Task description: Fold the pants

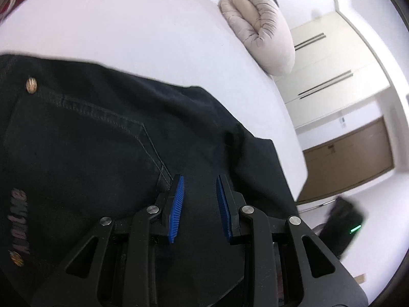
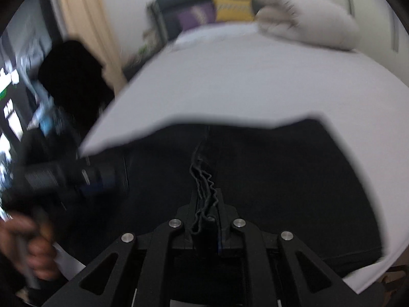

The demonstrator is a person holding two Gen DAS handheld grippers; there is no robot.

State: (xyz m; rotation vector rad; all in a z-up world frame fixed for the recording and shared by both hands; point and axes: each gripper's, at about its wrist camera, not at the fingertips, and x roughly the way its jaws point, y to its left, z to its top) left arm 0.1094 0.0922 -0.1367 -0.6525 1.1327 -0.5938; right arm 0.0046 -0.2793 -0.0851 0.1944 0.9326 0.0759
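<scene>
Right wrist view: right gripper clamped on a bunched, wavy edge of the black pants, several layers pinched between the closed jaws. Left wrist view: left gripper with jaws at a narrow gap, blue ribbed pads bare and nothing pinched between them; contact with the cloth below not determinable.

Pants spread on the white bed, at its near corner, back pocket and a copper rivet uppermost, printed lettering beside the pocket. Beige quilted pillow well beyond the pants, near the bed's far edge; yellow cushion and purple cushion at the head of the bed.

Step in hand, as judged: carrying the gripped edge across to make a fold. For a clean result: all pinched layers kept together in the right-hand grip; edge lifted only enough to clear the cloth beneath; travel straight across the bed so that seams line up; lower layer pinned flat by the left gripper near the pocket; release only once edges match. Risk: inner layers slipping from the bunched pinch.

Pose: both grippers angled downward toward the pants, the right more steeply. Right wrist view heavily blurred. At its left margin, blurred, the left gripper's body over the bed's edge, with the person's hand around its handle.
</scene>
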